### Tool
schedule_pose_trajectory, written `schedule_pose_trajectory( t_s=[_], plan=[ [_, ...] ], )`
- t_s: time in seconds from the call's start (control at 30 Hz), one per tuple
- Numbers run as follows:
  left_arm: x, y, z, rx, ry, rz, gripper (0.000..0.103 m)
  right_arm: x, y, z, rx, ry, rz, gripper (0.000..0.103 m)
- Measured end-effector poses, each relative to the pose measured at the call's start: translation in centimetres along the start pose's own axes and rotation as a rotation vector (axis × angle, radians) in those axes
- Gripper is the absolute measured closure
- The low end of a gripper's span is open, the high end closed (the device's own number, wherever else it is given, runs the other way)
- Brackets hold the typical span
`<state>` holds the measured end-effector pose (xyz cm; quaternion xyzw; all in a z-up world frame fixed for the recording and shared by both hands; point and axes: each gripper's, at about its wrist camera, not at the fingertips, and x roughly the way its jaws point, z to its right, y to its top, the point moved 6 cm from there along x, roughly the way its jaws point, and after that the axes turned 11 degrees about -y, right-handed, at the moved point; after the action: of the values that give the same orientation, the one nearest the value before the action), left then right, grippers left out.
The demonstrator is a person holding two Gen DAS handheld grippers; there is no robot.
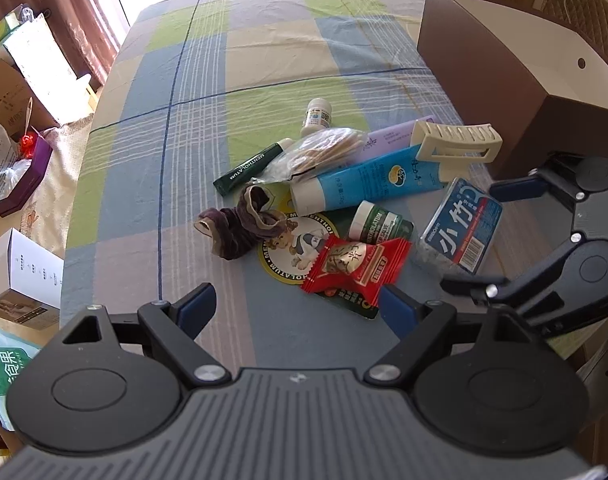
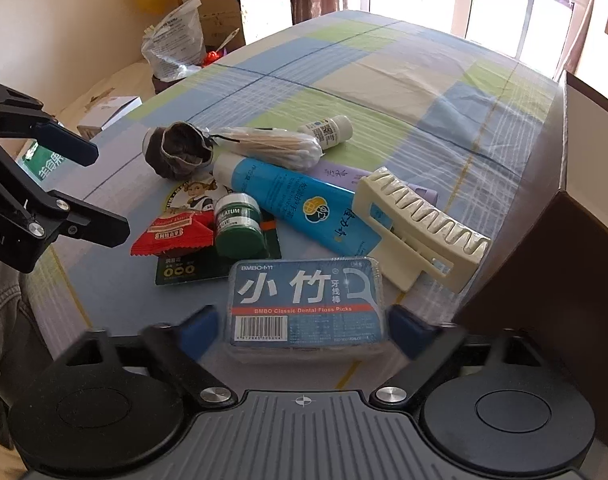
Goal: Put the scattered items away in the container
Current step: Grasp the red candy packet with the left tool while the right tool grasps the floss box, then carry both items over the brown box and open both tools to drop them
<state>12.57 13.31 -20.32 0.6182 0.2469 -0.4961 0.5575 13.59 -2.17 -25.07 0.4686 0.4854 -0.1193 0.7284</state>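
Right claw (image 2: 304, 330) is spread wide, jaws apart on either side of the dental floss pick box (image 2: 306, 306) but not closed on it; contact cannot be confirmed. Left claw (image 1: 299, 306) is also apart, nothing held, poised just short of the red snack packet (image 1: 354, 266). Task is judged barely started: every visible item is seen lying in one heap on the checked tabletop (image 1: 223, 80) near its right edge. Heap counted: blue tube (image 1: 368, 186), purple tube (image 1: 388, 142), cream hair claw clip (image 1: 456, 142), white pill bottle (image 1: 318, 116), bagged cotton swabs (image 1: 324, 152), green lip balm stick (image 1: 249, 168), green salve jar (image 1: 374, 222) on its card, dark scrunchie (image 1: 239, 226). The brown container (image 1: 524, 92) stands at the right edge, just beside the heap; its inside is not shown, so contents cannot be told. The floss box looks like the first pick, and all the listed items are left to be moved.
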Motion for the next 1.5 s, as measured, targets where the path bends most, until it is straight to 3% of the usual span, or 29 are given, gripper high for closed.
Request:
schedule_pose_trajectory(
  t_s=[0.47,0.57,0.63,0.83,1.03,1.23,1.5],
  plan=[
    [2.9,0.9,3.5,0.192,-0.083,-0.006,0.026,-2.8,-3.8,3.2,0.101,-0.063,-0.060,0.015],
    [4.5,1.0,4.0,0.228,-0.078,-0.030,0.041,-3.3,-4.1,3.6,0.126,-0.066,-0.069,0.015],
    [5.3,0.8,4.0,0.239,-0.070,-0.045,0.064,-3.5,-4.3,3.8,0.135,-0.067,-0.073,0.015],
    [4.1,0.7,3.6,0.243,-0.032,-0.006,0.077,-5.5,-4.2,4.1,0.147,-0.050,-0.039,0.015],
    [-0.2,2.4,4.9,0.265,-0.041,0.078,0.077,-8.7,-3.2,4.6,0.165,-0.031,0.046,0.015],
    [-3.5,5.8,8.0,0.301,-0.101,0.164,0.077,-12.8,-1.4,6.3,0.180,-0.039,0.160,0.015],
    [-5.4,11.6,14.0,0.383,-0.219,0.262,0.077,-18.3,0.3,13.9,0.260,-0.154,0.281,0.015]
  ],
)
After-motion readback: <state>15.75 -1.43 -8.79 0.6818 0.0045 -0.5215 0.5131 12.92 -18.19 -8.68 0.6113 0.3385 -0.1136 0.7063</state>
